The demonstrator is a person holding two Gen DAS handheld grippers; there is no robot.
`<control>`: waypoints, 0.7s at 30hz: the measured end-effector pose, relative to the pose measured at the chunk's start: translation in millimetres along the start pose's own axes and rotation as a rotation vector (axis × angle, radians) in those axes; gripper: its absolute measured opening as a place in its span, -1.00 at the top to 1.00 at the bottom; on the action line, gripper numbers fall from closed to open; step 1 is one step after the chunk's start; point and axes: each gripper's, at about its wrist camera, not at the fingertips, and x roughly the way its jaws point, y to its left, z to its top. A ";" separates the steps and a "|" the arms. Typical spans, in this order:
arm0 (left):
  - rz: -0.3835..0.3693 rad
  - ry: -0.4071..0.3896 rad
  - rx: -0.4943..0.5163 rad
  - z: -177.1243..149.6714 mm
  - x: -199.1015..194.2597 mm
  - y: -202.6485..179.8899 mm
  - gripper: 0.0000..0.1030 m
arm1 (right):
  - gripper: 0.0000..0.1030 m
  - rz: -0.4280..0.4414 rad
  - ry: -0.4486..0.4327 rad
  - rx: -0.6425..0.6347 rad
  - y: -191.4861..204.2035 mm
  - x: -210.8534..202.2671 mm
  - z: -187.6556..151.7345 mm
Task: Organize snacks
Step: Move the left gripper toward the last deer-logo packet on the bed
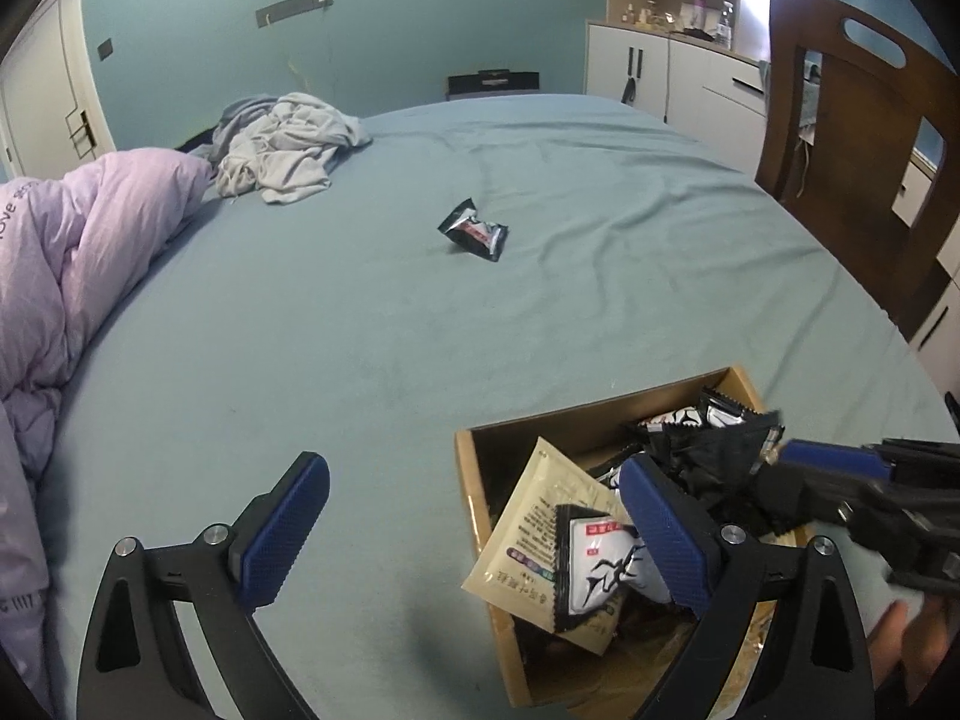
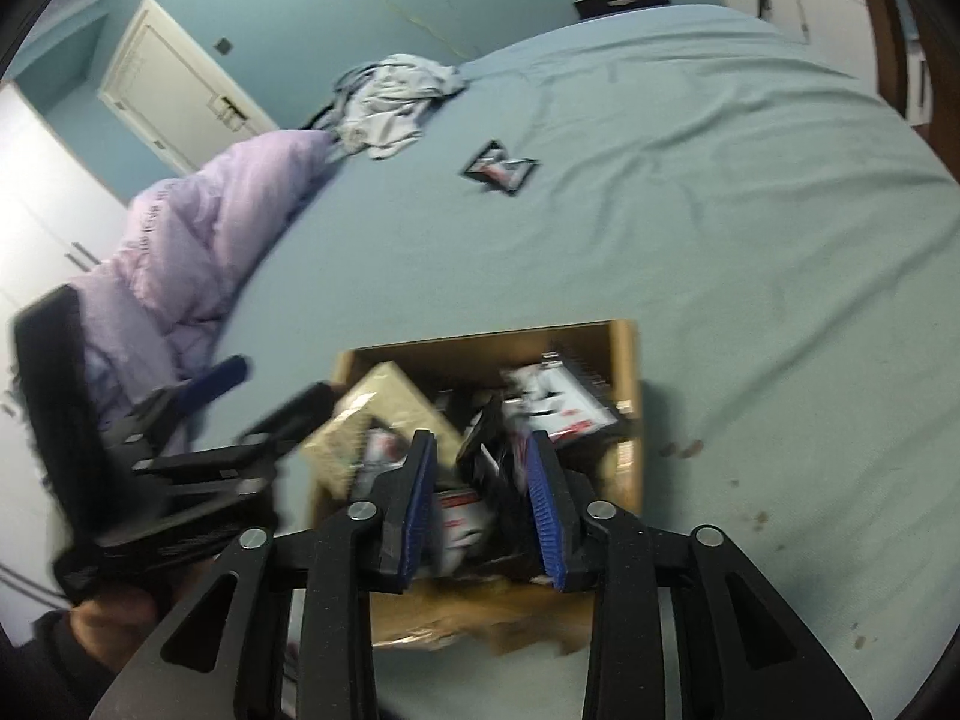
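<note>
An open cardboard box [image 1: 471,480] [image 2: 629,372] sits on the blue-green bed sheet, holding several black and white snack packets and a beige packet [image 1: 540,516] [image 2: 384,402]. One black snack packet [image 1: 474,231] [image 2: 501,168] lies alone farther up the bed. My left gripper [image 1: 474,471] [image 2: 264,390] is wide open at the box's left edge with nothing between its fingers. My right gripper [image 2: 480,450] hangs over the box, jaws partly apart. A black packet stands between its pads, and a gap shows at the left pad. Its blue finger [image 1: 834,461] reaches in from the right.
A purple duvet [image 1: 90,240] [image 2: 198,222] is bunched along the left side, with grey clothes [image 1: 288,144] beyond it. A wooden chair [image 1: 858,150] and white cabinets [image 1: 648,66] stand to the right of the bed. A person's hand [image 2: 114,612] holds the left gripper.
</note>
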 end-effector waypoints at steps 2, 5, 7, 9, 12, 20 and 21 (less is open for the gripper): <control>-0.002 -0.005 -0.001 1.4 -0.2 0.3 -0.92 | -0.13 0.044 -0.037 -0.042 6.6 -10.1 -2.2; -0.006 -0.001 -0.020 3.4 0.7 2.3 -0.92 | -0.41 -0.009 -0.085 -0.068 7.6 -21.2 -7.2; -0.006 0.001 -0.028 4.3 1.8 4.3 -0.92 | -0.43 -0.041 -0.085 -0.051 2.5 -24.8 -9.7; -0.005 -0.002 -0.035 4.0 0.9 6.2 -0.93 | -0.42 -0.094 -0.089 -0.017 -4.8 -30.7 -11.3; -0.004 -0.005 -0.047 3.2 -1.8 10.8 -0.93 | -0.43 -0.157 -0.108 0.017 -12.1 -43.3 -10.0; -0.010 -0.016 -0.087 2.3 -7.9 19.8 -0.93 | -0.42 -0.277 -0.128 -0.026 -1.6 -75.0 -8.5; -0.011 -0.016 -0.091 2.5 -8.0 20.2 -0.93 | -0.42 -0.302 -0.123 -0.043 0.6 -75.6 -7.9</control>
